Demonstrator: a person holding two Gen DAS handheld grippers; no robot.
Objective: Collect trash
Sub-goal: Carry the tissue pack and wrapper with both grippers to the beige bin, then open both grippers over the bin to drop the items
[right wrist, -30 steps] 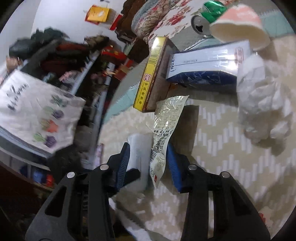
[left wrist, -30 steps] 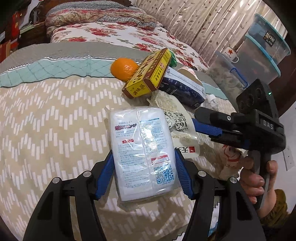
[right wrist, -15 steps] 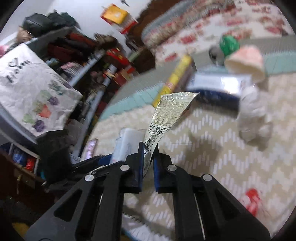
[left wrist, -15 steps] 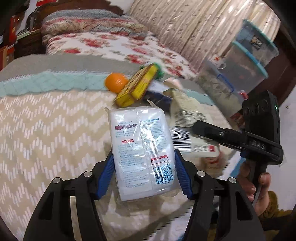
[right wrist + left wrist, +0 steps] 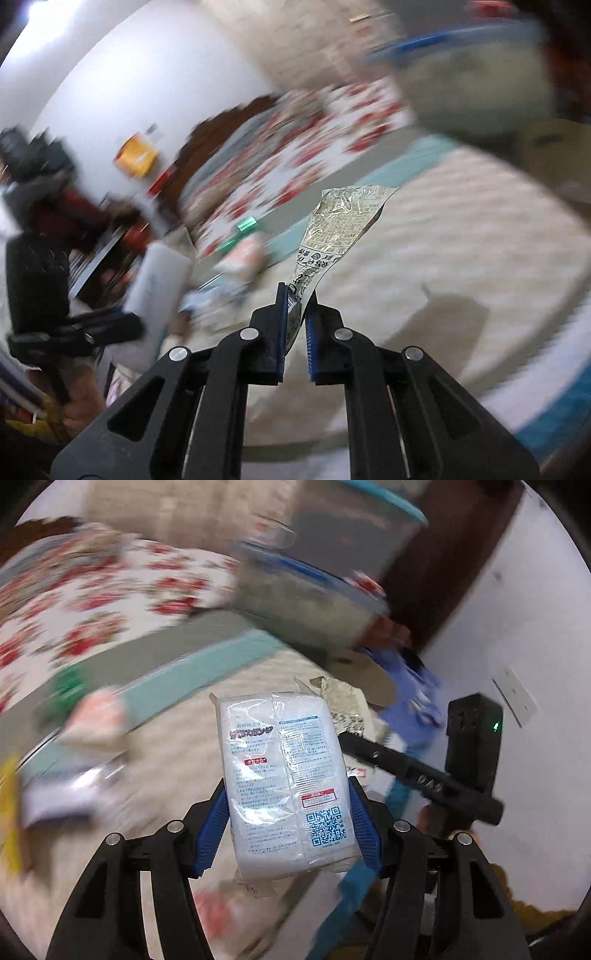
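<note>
Left wrist view: your left gripper [image 5: 288,823] has its fingers about half spread, clamped on the white sponge pack [image 5: 286,775] at frame centre, above the blurred bed [image 5: 166,753]. Right wrist view: your right gripper [image 5: 295,325] pinches the thin crinkled wrapper [image 5: 343,218] with fingers nearly closed; held only by its lower end, it could slip free mid-swing.

I am in a home bedroom: a bed under a beige zigzag-patterned cover [image 5: 461,236] fills my lower right view, a red-flowered white quilt [image 5: 85,602] lies upper left, clear plastic storage bins with blue lids [image 5: 325,561] stack at top, and cluttered shelves [image 5: 55,192] stand at left.
</note>
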